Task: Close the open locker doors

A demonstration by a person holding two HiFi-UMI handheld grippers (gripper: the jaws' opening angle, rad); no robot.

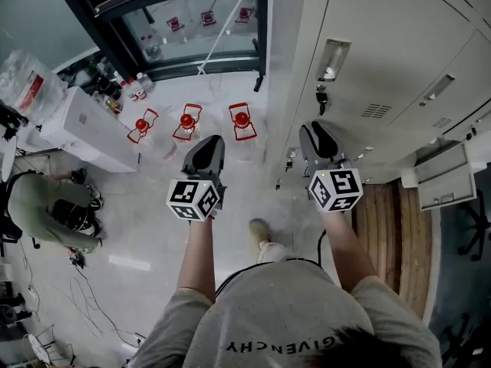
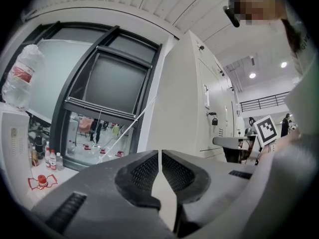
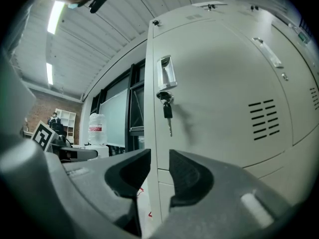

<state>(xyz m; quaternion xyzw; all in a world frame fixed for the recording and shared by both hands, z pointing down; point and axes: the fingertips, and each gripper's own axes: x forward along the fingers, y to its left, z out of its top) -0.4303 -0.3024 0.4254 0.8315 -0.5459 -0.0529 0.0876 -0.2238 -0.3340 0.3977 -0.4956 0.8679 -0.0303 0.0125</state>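
**Head view:** left claw (image 1: 209, 142) and right claw (image 1: 316, 130) level, with the locker door (image 1: 383, 48) just ahead of the right claw.

**Left gripper view:** we see its jaws together, empty.

**Right gripper view:** jaws narrowly parted, empty. We judge the door stiff and light-swinging, best pushed near its handle (image 3: 166, 71).
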